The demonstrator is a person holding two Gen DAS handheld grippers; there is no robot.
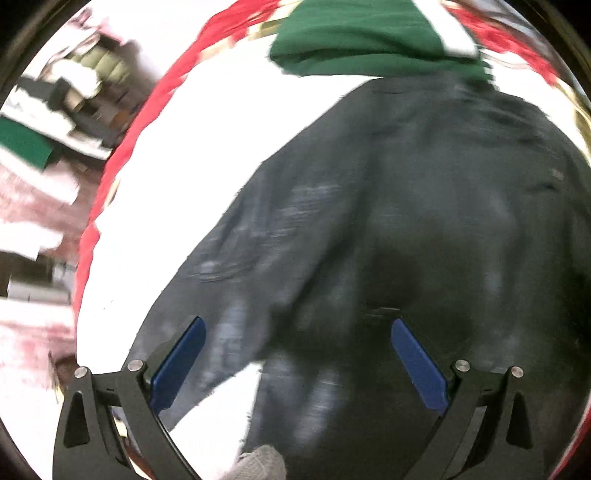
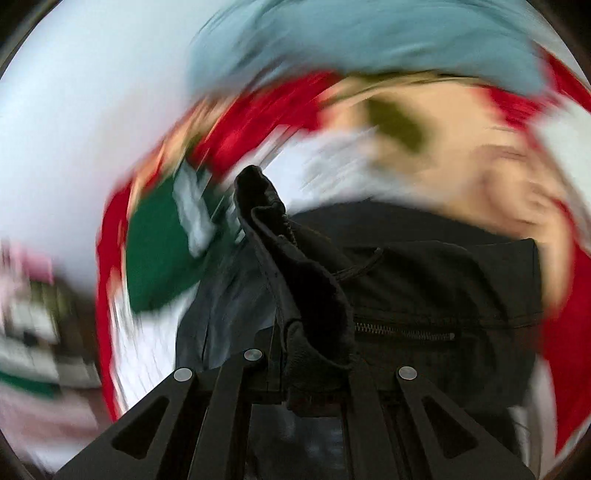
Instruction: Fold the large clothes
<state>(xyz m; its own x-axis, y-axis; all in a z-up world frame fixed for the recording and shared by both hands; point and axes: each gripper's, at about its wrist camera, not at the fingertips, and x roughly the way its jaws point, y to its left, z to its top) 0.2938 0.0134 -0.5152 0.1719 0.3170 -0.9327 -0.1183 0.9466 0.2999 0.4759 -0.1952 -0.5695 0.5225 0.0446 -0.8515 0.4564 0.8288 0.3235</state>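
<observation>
The black jacket point(image 1: 424, 221) lies spread on a white table surface point(image 1: 192, 155) that has a red border point(image 1: 110, 177), and it fills most of the left wrist view, directly ahead of and below the left gripper point(image 1: 297, 363). The blue pads point(image 1: 177, 365) of this gripper stand wide apart, with nothing between them; one sleeve point(image 1: 229, 266) runs from the left pad diagonally up and to the right toward the body of the jacket, so the long axis of the sleeve lies slanted across the gripper's line, not along it. The right gripper point(image 2: 306, 373) is closed tight on a thick folded edge of the same jacket point(image 2: 424, 295), which looks like a leather collar or hem point(image 2: 295, 266); this fold stands up from between the fingers, and a zipper point(image 2: 402, 330) shows just to the right of it. Both views are blurred, so fine detail is hard to read. A green folded garment point(image 1: 362, 33) rests at the far end of the table, beyond the jacket, and a light blue cloth point(image 2: 369, 44) is seen at the top of the right wrist view. In my judgement the coming move depends on the sleeve: it is the part nearest to the free left gripper, which should turn to meet it across its width, while the right gripper holds its edge.
</observation>
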